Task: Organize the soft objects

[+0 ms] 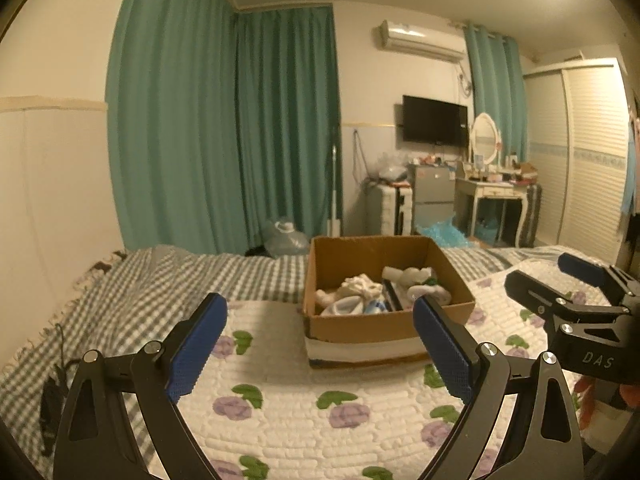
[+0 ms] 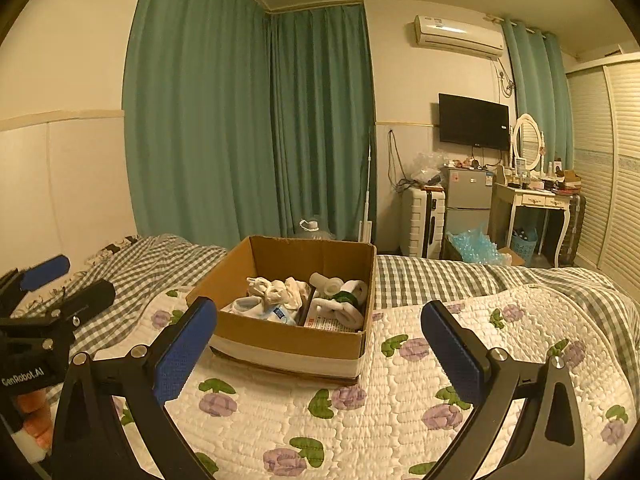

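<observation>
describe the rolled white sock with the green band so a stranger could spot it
On the floral quilt sits an open cardboard box. In its right compartment lie rolled white socks; the rolled white sock with the green band, toward the far side, alone shows dark green.

We see teal curtains point(image 2: 248, 120) across a cream-walled corner, an air conditioner point(image 2: 458, 36) above a wall television point(image 2: 474, 122), a small fridge point(image 2: 468, 200) beside a white vanity table point(image 2: 534, 202), louvred wardrobe doors point(image 2: 608, 160), and a gingham-covered bed point(image 2: 432, 276).

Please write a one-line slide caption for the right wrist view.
Open right claw hovers over a floral quilt, facing a cardboard box of rolled socks.
</observation>
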Demonstrator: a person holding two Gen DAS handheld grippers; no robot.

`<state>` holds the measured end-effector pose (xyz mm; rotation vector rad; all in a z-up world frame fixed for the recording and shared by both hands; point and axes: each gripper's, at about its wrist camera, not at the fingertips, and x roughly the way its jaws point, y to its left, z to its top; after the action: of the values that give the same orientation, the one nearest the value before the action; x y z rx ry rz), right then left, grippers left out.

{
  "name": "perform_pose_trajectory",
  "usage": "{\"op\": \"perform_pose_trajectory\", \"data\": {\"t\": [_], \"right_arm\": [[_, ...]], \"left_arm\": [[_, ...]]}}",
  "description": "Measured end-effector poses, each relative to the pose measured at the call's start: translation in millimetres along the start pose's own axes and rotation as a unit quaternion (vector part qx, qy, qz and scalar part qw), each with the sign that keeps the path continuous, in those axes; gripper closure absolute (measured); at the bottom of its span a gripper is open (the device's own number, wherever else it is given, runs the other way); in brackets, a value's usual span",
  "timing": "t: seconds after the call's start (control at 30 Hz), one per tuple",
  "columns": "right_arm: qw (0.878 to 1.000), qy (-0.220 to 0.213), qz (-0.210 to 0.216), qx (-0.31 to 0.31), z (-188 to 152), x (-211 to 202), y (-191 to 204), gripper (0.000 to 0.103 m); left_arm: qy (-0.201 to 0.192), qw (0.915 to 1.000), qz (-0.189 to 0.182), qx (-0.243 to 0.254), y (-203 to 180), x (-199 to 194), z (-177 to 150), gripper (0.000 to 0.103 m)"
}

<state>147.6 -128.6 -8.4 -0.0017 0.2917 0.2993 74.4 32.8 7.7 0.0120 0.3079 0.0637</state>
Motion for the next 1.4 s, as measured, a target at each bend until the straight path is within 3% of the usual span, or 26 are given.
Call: {"op": "perform_pose_trajectory", "data": {"t": [1.4], "right_arm": [[1.000, 0.017, -0.006, 0.001, -5.9, 5.8, -1.8, 0.000]], "left_arm": [[0.014, 0.9999, 0.004, -0.004, -0.3, 5.1, -7.6, 0.007]]}}
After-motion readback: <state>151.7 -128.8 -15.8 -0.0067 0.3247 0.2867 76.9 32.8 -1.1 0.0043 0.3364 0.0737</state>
